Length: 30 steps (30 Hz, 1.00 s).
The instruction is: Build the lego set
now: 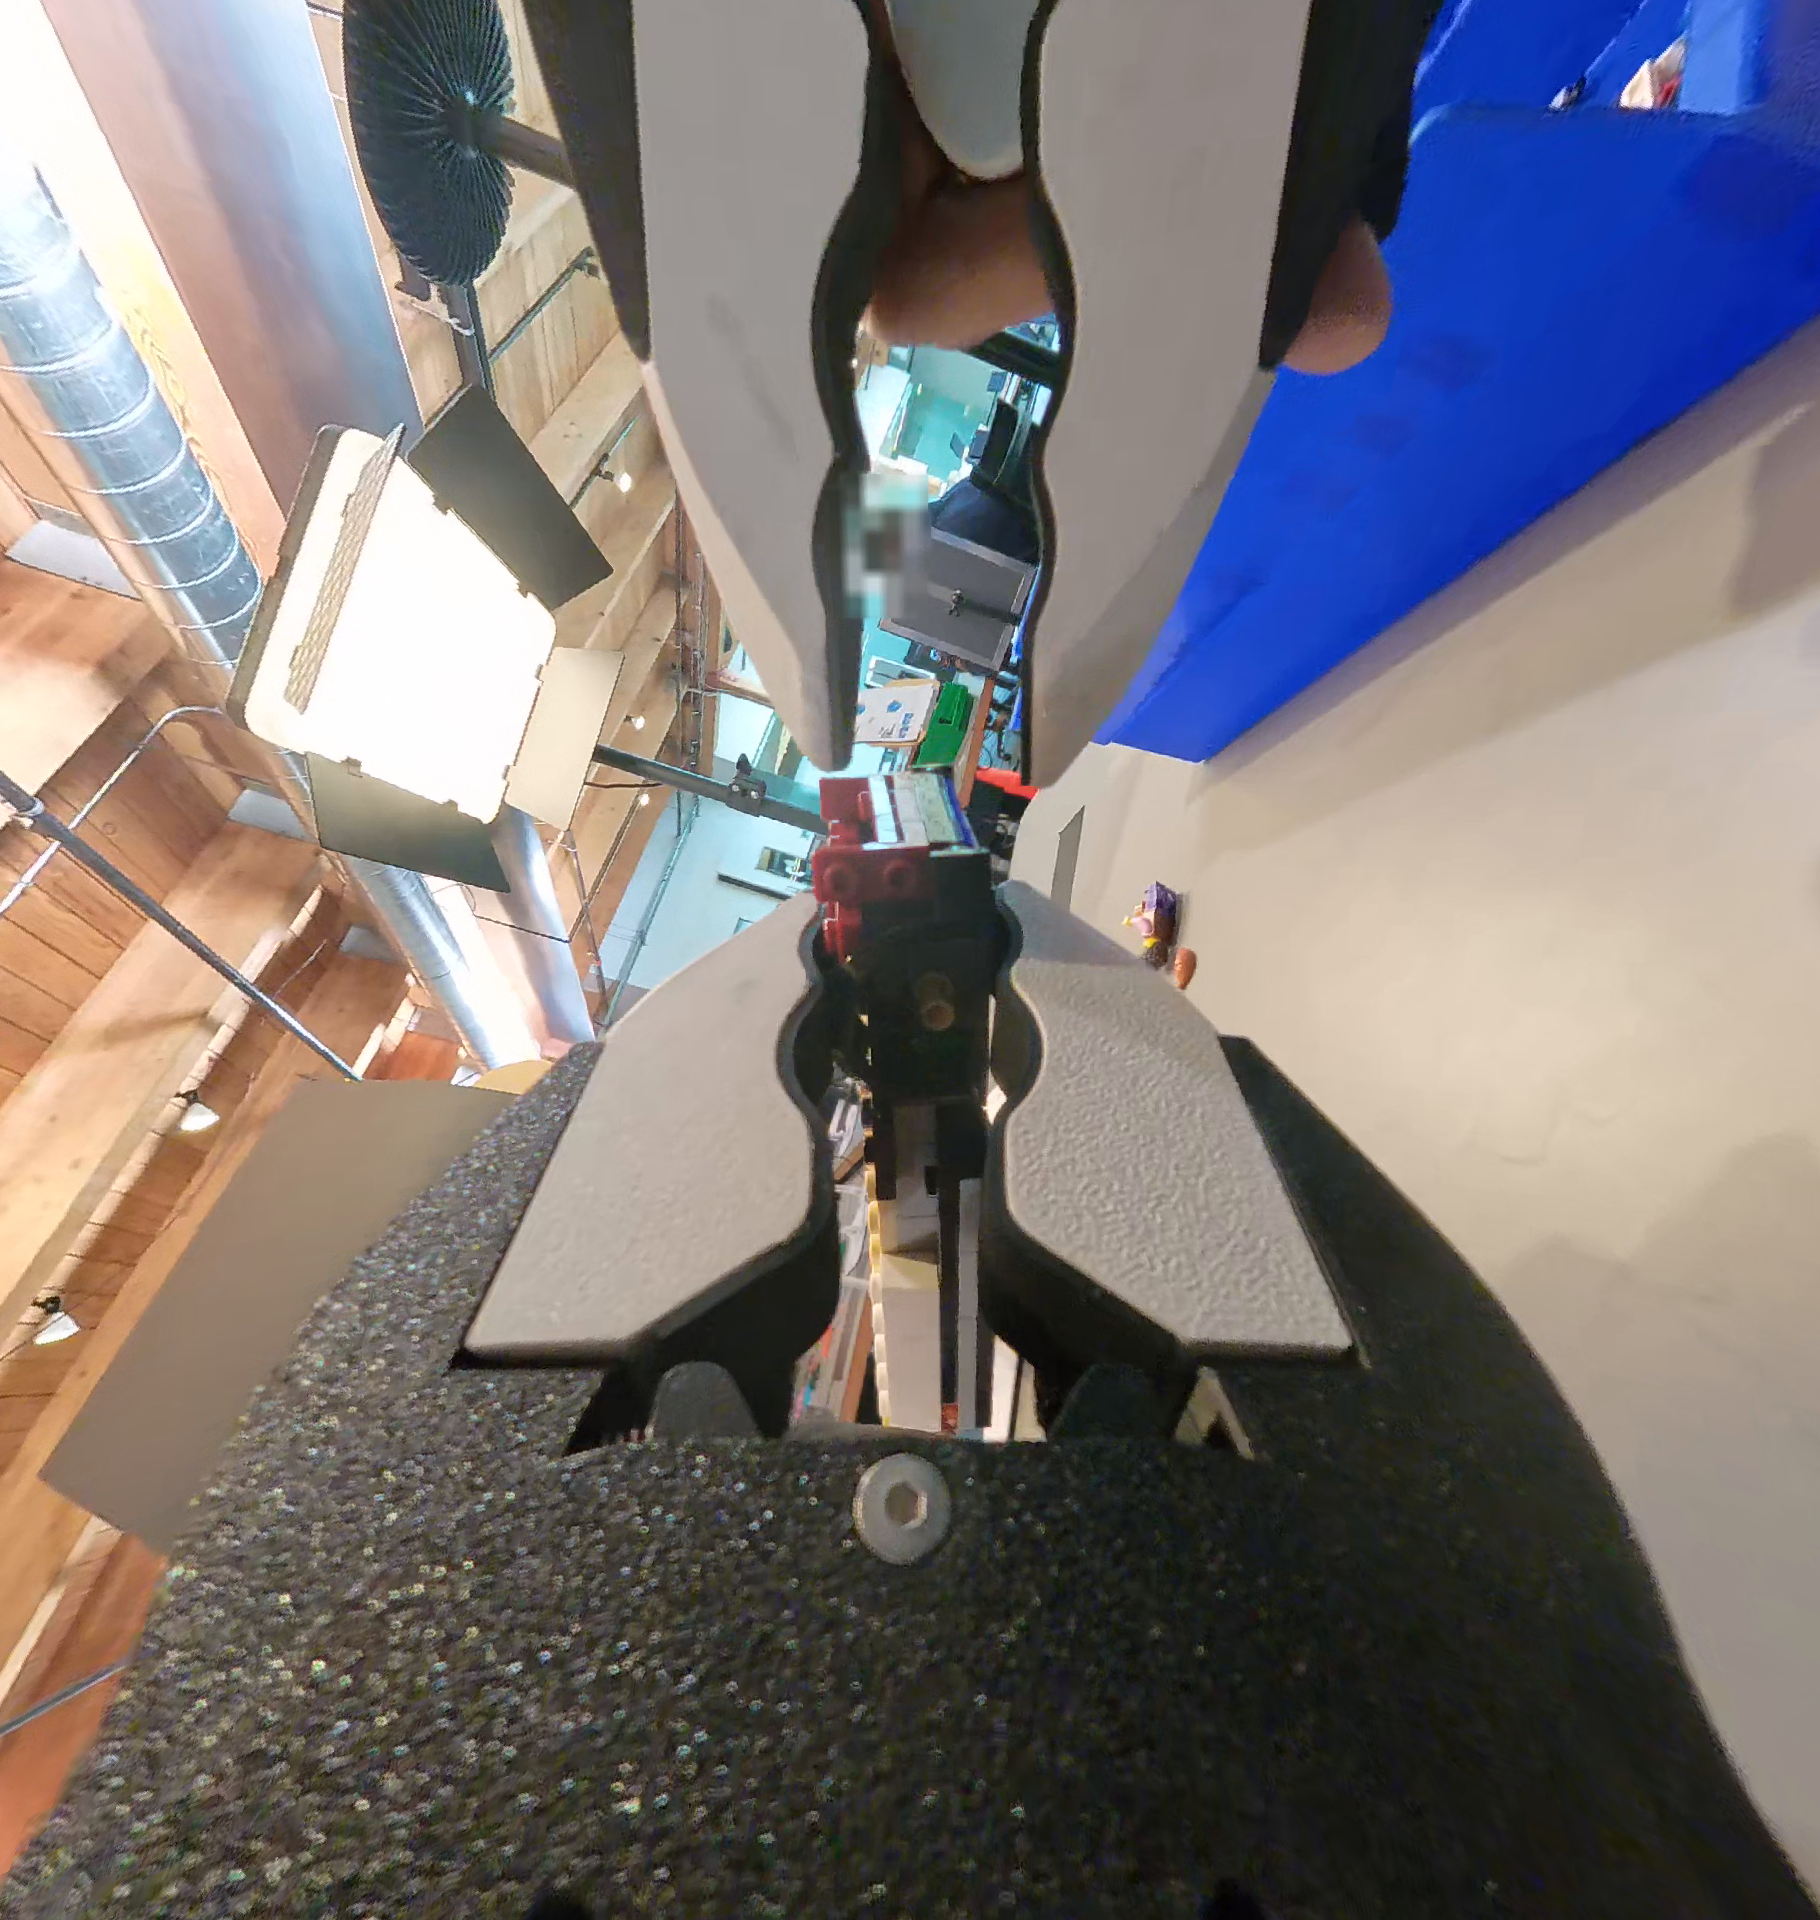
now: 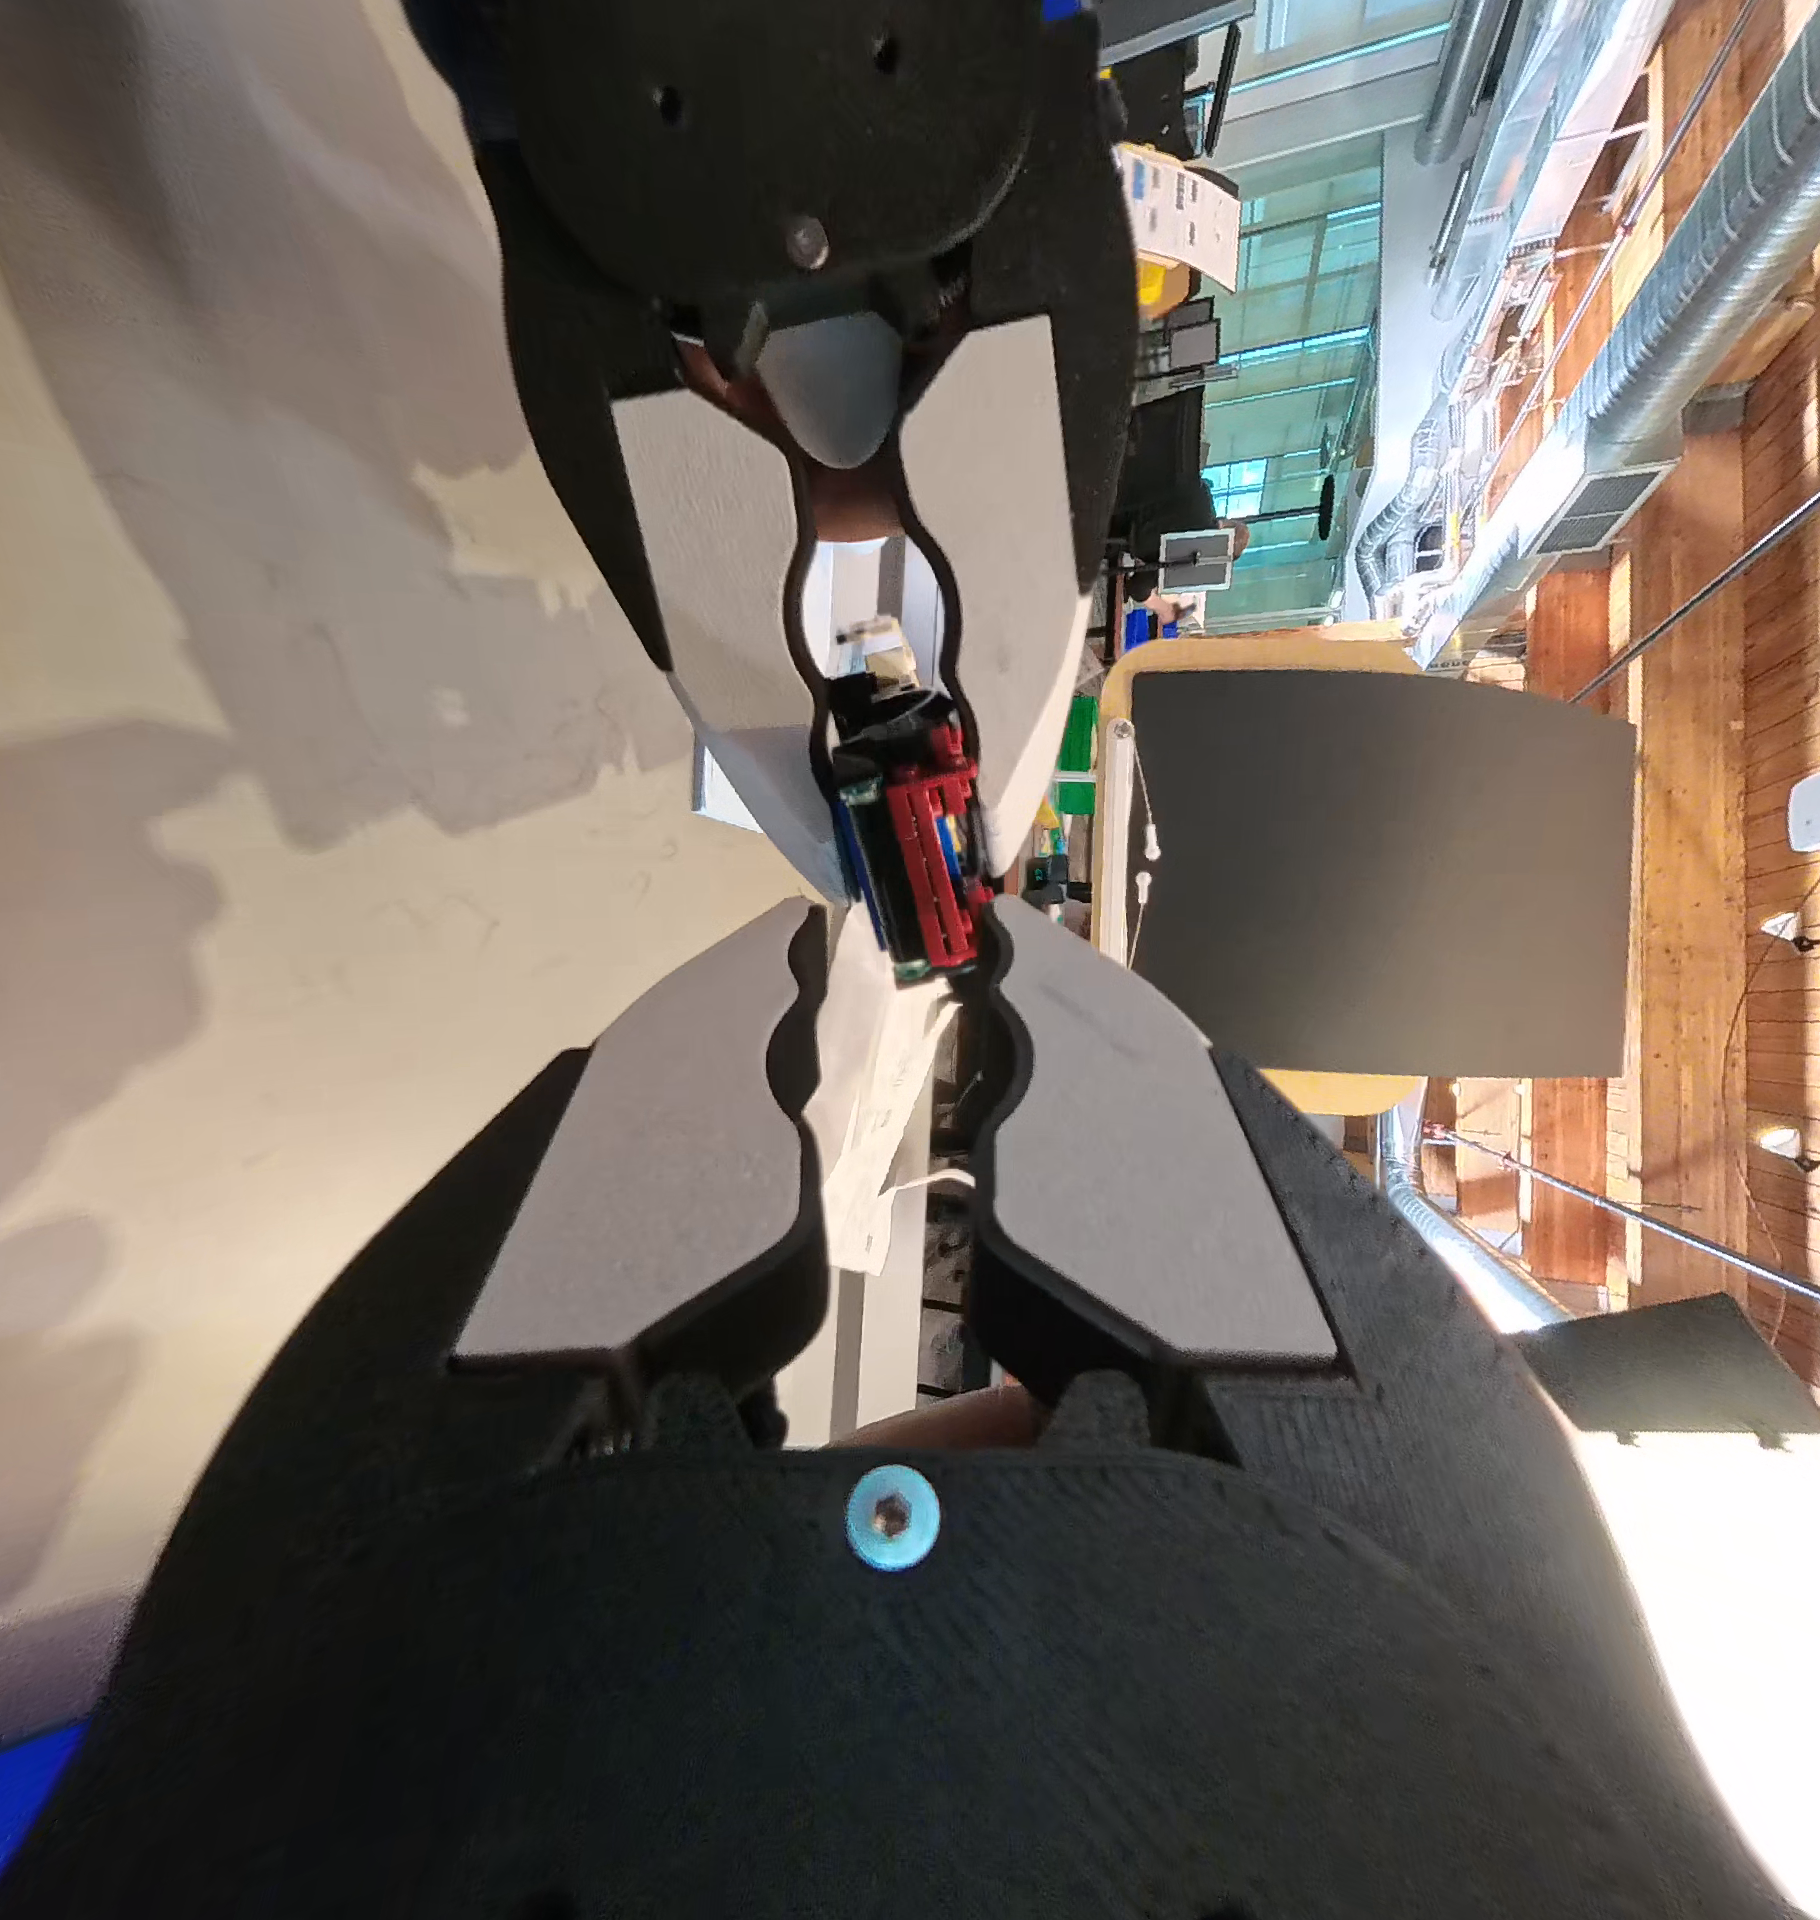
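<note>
A small brick model [image 1: 901, 852] of black, red, white and blue bricks is held in the air between the two grippers, which face each other tip to tip. My left gripper [image 1: 908, 914] is shut on the model's black body. In the right wrist view the left gripper [image 2: 916, 831] comes in from the top and clamps the model [image 2: 921, 862]. My right gripper [image 2: 904, 920] is open. The model's free end sits between its fingertips, and a gap shows at the left fingertip [image 2: 797, 935]. In the left wrist view the right gripper [image 1: 937, 764] hangs over the model's end with its fingers apart.
Both views are rolled sideways. A grey table [image 1: 1508, 1091] carries a blue bin [image 1: 1508, 364], a small toy figure [image 1: 1160, 920] and a brown piece [image 1: 1184, 966]. A studio light panel [image 1: 386, 623] stands behind, and a black-backed chair [image 2: 1384, 873] is nearby. Only a small space, under 4 cm, lies between the two pairs of fingers.
</note>
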Motion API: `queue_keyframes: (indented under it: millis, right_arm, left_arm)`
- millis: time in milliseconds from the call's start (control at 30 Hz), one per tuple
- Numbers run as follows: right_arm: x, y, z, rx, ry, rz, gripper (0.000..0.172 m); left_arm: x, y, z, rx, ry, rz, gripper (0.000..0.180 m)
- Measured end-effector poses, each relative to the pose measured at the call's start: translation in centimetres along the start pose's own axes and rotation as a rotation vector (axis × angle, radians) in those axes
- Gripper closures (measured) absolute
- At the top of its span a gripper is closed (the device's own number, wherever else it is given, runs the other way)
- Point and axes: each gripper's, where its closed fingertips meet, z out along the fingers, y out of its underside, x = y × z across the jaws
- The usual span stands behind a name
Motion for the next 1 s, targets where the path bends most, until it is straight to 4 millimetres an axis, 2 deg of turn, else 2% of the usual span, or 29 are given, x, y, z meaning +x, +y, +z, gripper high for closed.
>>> queue_keyframes:
  millis: [233,367,500,1000]
  right_arm:
    - [0.0,0.3,0.5,-0.022,0.042,-0.059,0.147]
    - [0.6,0.2,0.5,-0.029,0.097,-0.104,0.155]
    - [0.9,0.1,0.5,-0.023,0.135,-0.147,0.155]
    - [1.1,-0.2,0.0,0.006,0.109,-0.215,0.156]
  left_arm:
    - [0.1,-0.2,0.0,-0.005,0.003,0.039,0.154]
    - [-0.2,-0.4,-0.1,-0.001,-0.009,0.035,0.154]
    - [-0.5,-0.5,-0.2,0.003,-0.016,0.04,0.154]
    - [-0.8,-1.6,-0.3,0.001,-0.032,0.101,0.154]
